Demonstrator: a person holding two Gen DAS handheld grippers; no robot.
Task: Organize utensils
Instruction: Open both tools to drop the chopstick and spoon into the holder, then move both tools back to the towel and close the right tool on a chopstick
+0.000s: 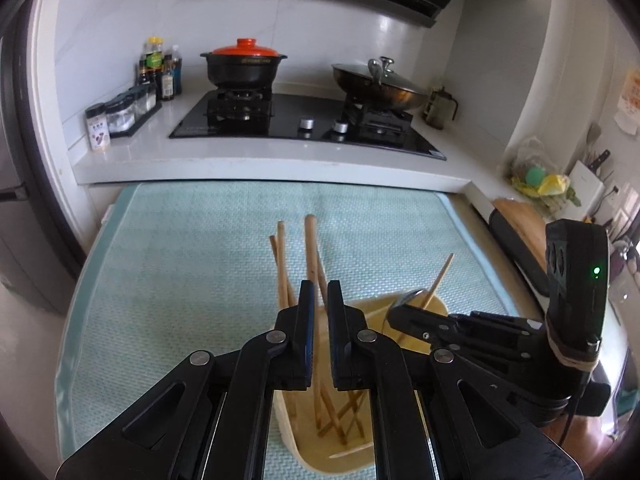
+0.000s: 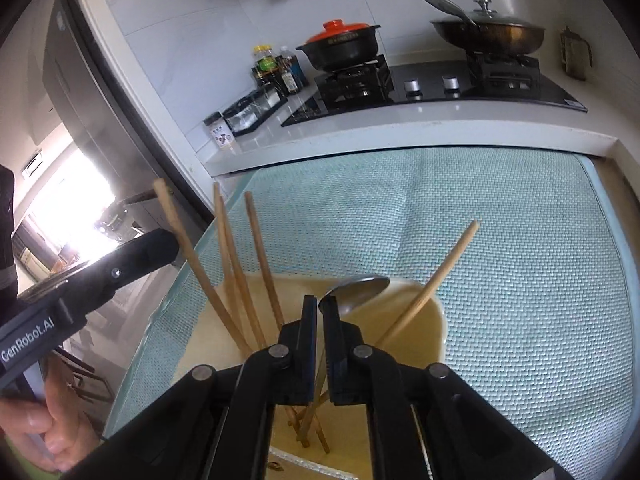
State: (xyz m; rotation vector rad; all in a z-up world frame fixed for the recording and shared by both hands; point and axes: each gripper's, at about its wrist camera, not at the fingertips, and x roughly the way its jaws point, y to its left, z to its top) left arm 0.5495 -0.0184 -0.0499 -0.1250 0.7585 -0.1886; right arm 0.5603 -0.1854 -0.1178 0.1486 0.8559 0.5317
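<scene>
Step in hand: both grippers lower utensils into the cream holder (image 2: 434,320), which stands on the pale green mat (image 2: 520,240) covering the desk.
Left gripper (image 1: 320,286): its jaws stand nearly shut on a thick wooden chopstick (image 1: 310,240) that rises toward 12 o'clock; whether the pads press it fully I cannot tell, though the stick sits between them.
Right gripper (image 2: 319,306): its jaws are almost closed on the handle of a metal spoon (image 2: 360,286), bowl up, pointing toward 1 o'clock.
Task's things: several more chopsticks (image 2: 256,260) already lean in the holder toward 11 o'clock, and a single one (image 2: 436,280) leans toward 2 o'clock against the far rim.
How to do it well: keep each utensil steep and aimed at a free gap, so the lower end slides past the crossed sticks at the bottom instead of jamming on them.
Release: I would let go only once each tip rests on the holder's floor; dropped from higher, the spoon may tip the light holder or knock leaning sticks out.
Spacing: the two grippers work close together over one opening, so staggering the releases seems safer.
Writing: "GenRobot.AI" reads in white on the left gripper's side in the right wrist view; the black clay pot (image 1: 243,67) with its orange lid carries a gold band of lettering too small to read; the bottle labels (image 1: 154,60) at 10 o'clock are illegible.
</scene>
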